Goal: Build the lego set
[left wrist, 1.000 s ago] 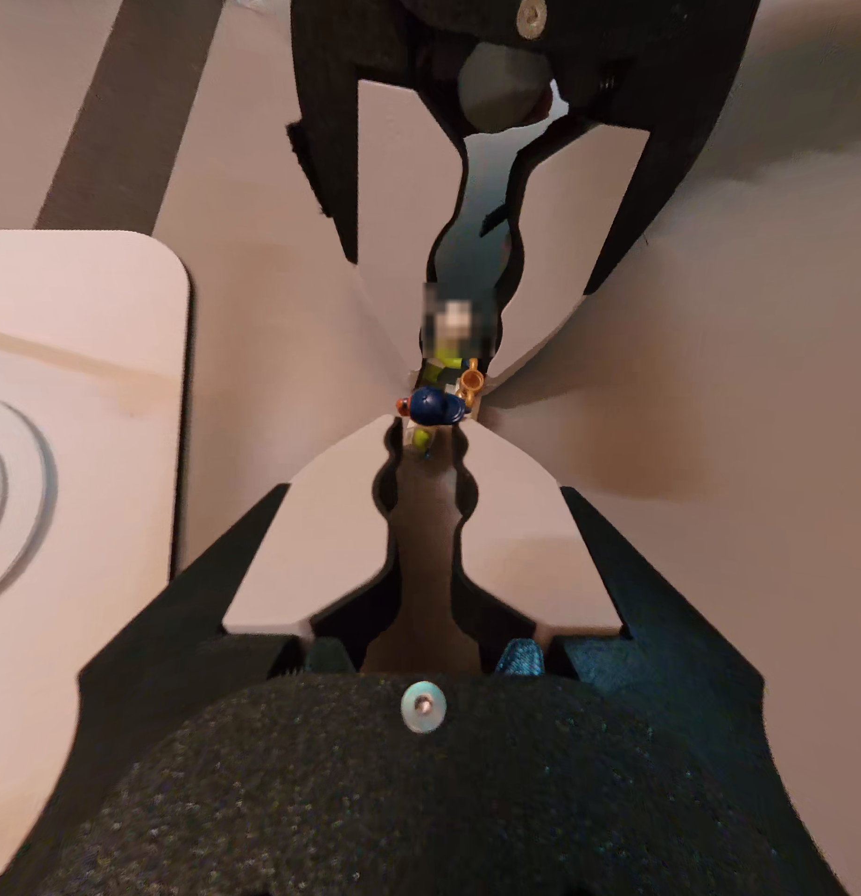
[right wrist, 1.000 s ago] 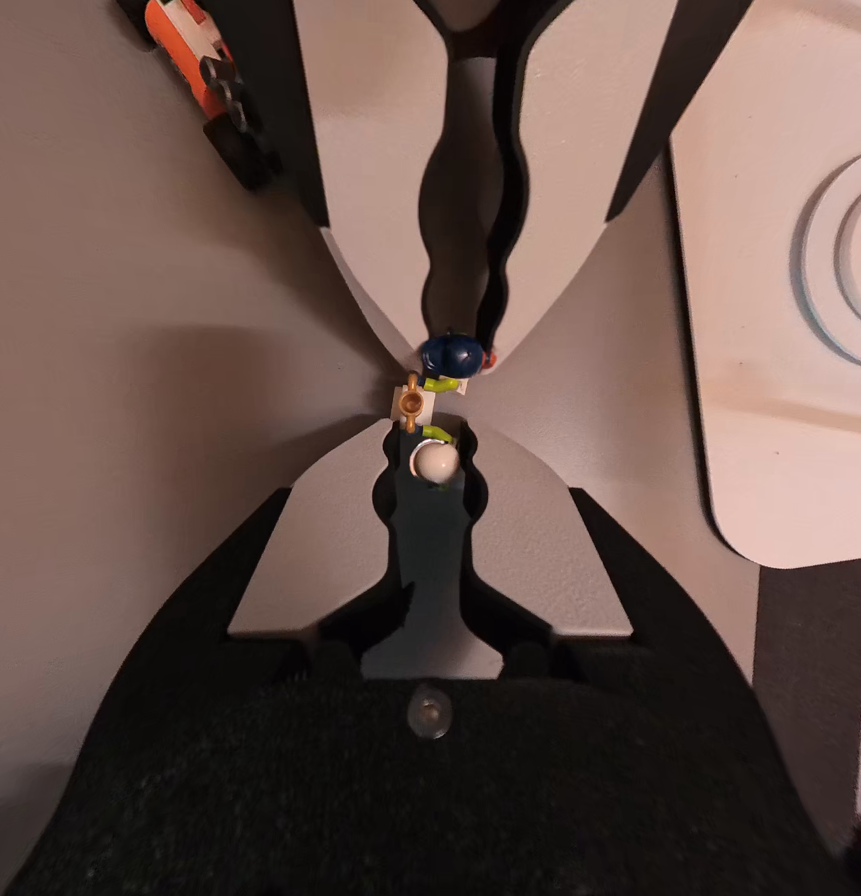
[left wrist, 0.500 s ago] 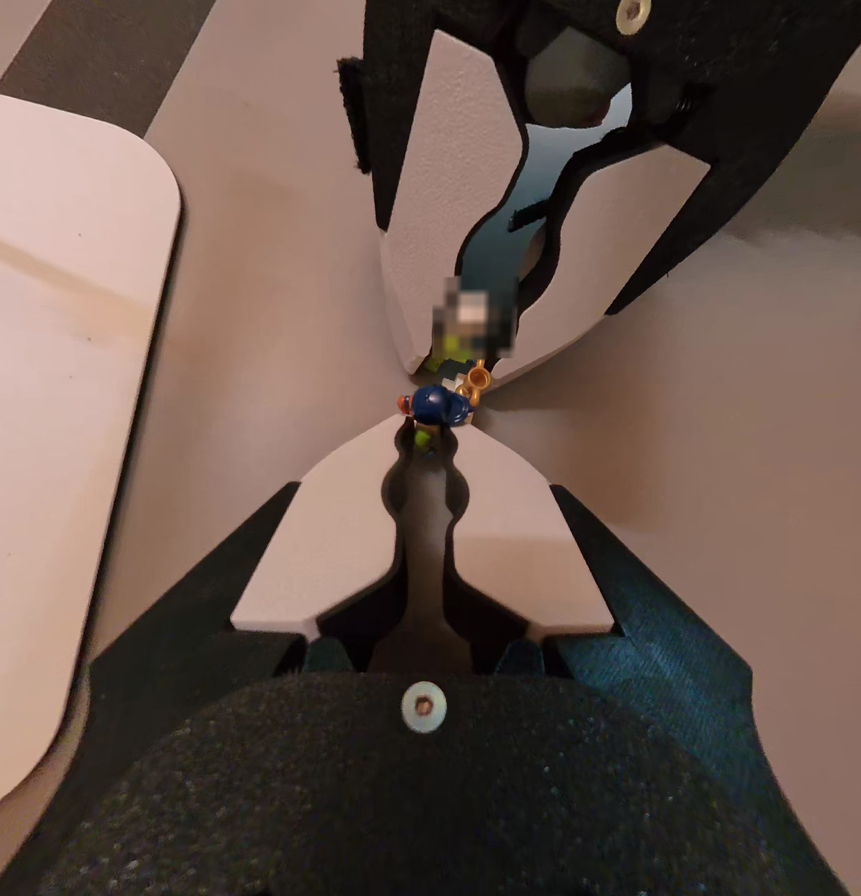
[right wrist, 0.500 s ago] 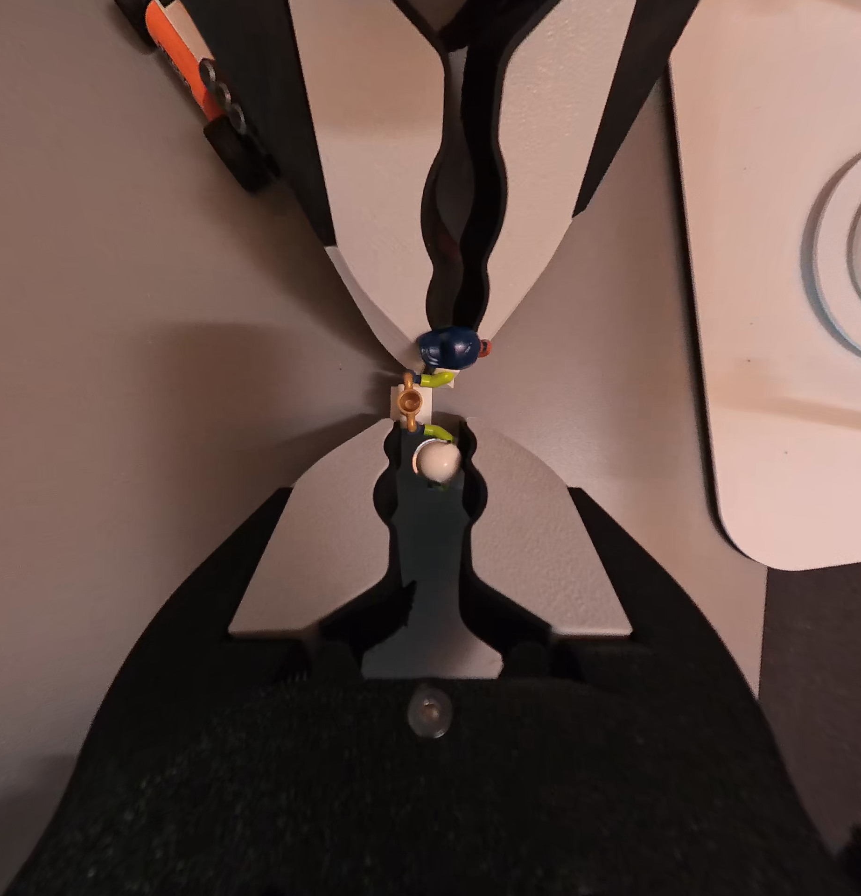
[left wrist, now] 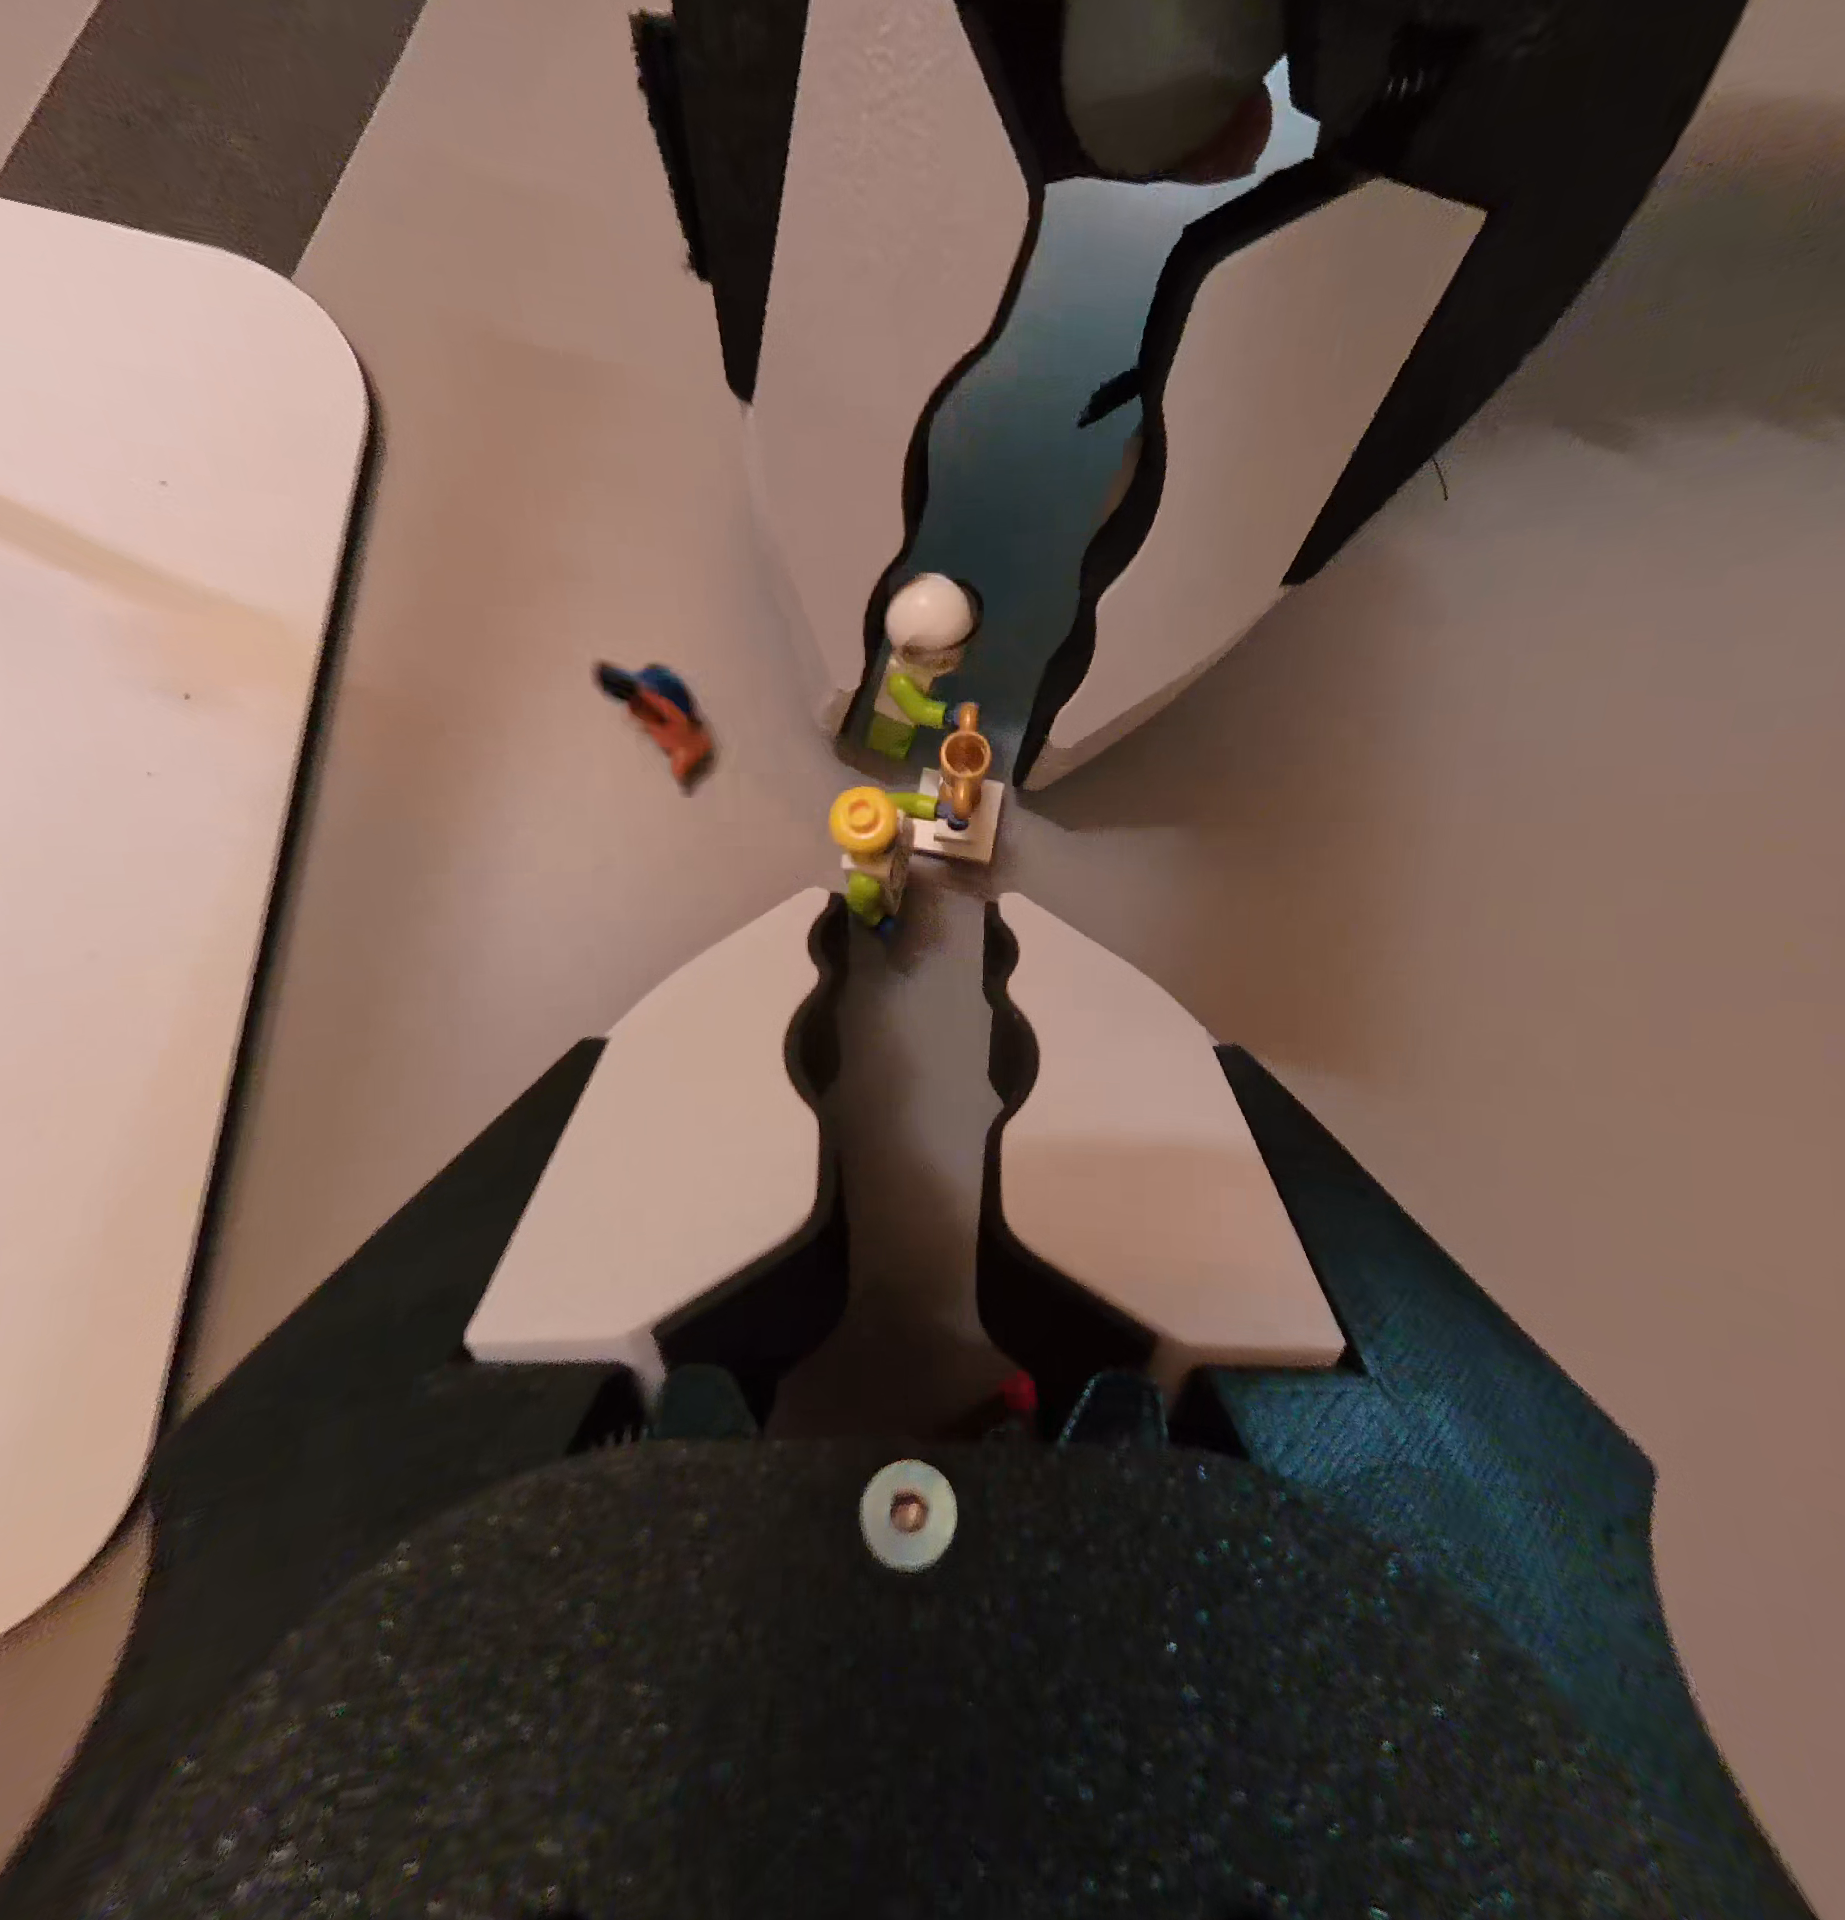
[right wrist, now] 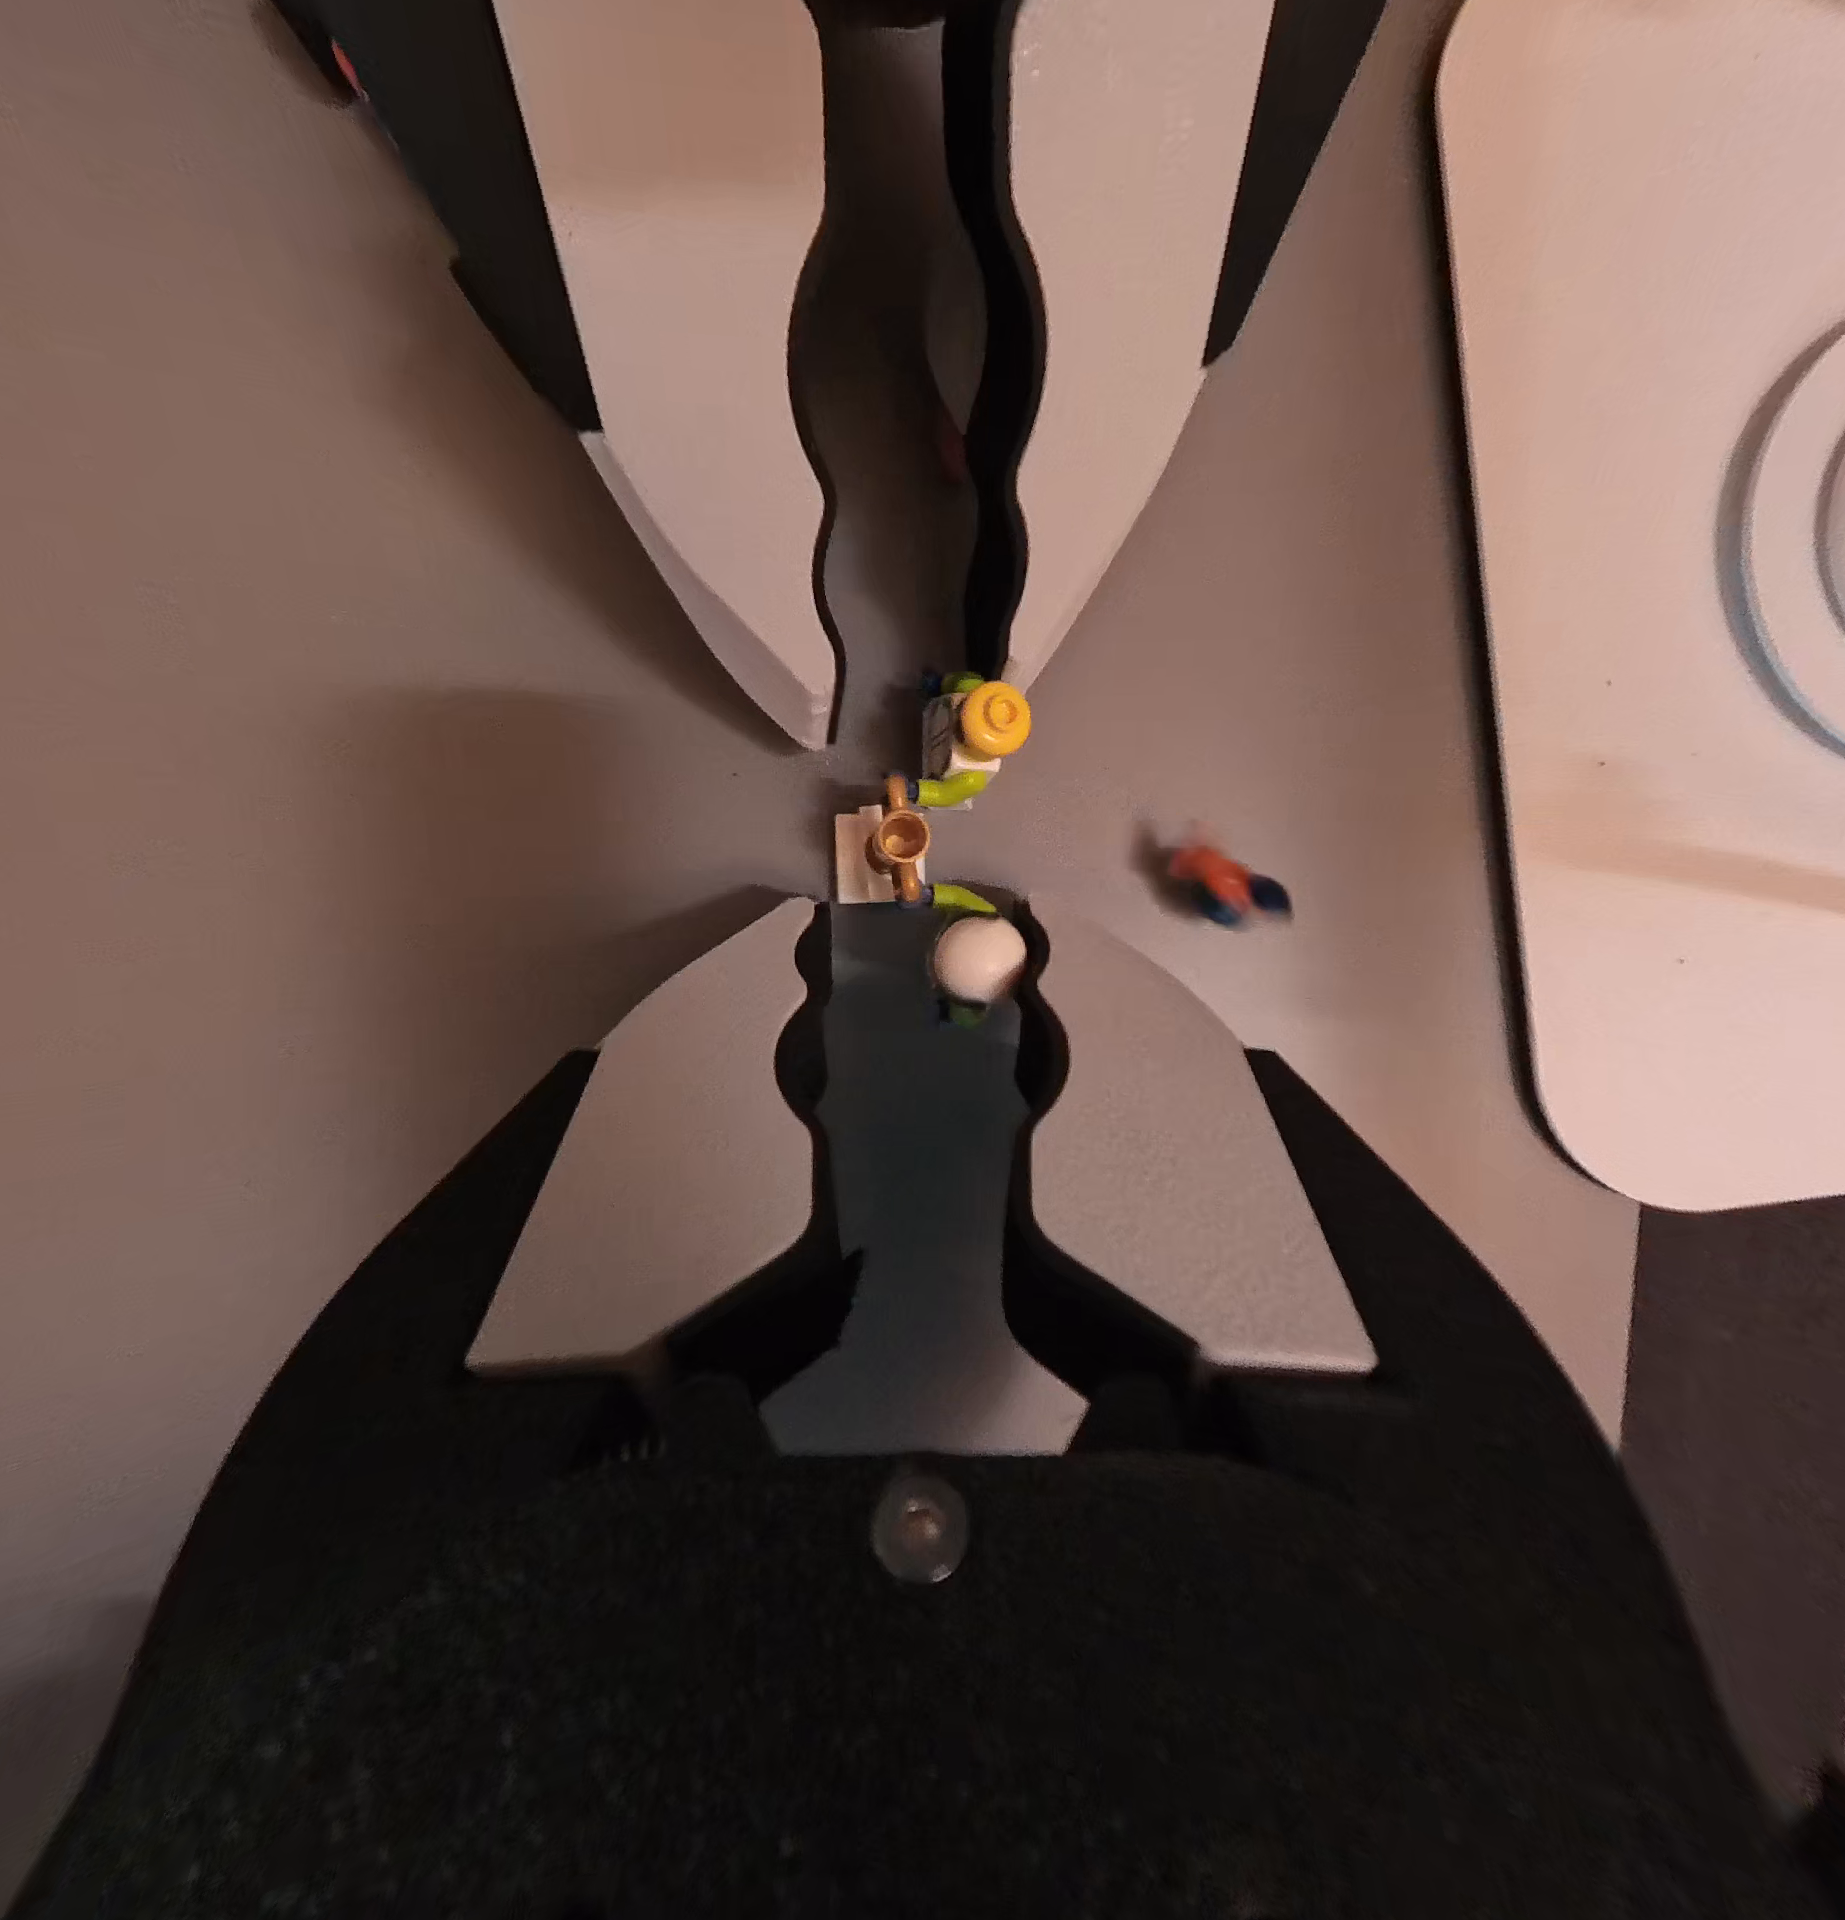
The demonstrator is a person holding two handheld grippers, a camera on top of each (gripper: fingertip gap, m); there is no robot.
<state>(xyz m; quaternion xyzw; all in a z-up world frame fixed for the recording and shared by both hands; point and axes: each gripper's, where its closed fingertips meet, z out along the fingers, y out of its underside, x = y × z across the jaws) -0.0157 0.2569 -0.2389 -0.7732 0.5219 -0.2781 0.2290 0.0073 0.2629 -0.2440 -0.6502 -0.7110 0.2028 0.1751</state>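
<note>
Since half a second ago the blue and orange cap [left wrist: 660, 717] has come off the near minifigure and now lies blurred on the counter [left wrist: 1520, 883], left of centre in the left wrist view, and the left gripper [left wrist: 910, 902] has spread from pinching it. At far left of that view a white board [left wrist: 118, 727] with rounded corners rests on the counter. At centre the bare-headed minifigure [left wrist: 868, 844], its yellow stud showing, stands just beyond the parted fingertips of the left gripper, near the left one, not clamped. Just right of it a gold cup [left wrist: 964, 771] sits on a small white tile [left wrist: 968, 831], both minifigures reaching toward it. Above, the white-helmeted minifigure [left wrist: 923, 665] stands between the fingers of the right gripper [left wrist: 933, 753], which are also apart. In the right wrist view the right gripper [right wrist: 913, 902] is spread, the helmeted minifigure [right wrist: 978, 961] close against its right finger; whether they touch I cannot tell. The cup [right wrist: 900, 836] is at centre, the yellow-headed minifigure [right wrist: 975, 732] above, the cap [right wrist: 1224, 883] to the right, and the board [right wrist: 1676, 727] at far right.
</note>
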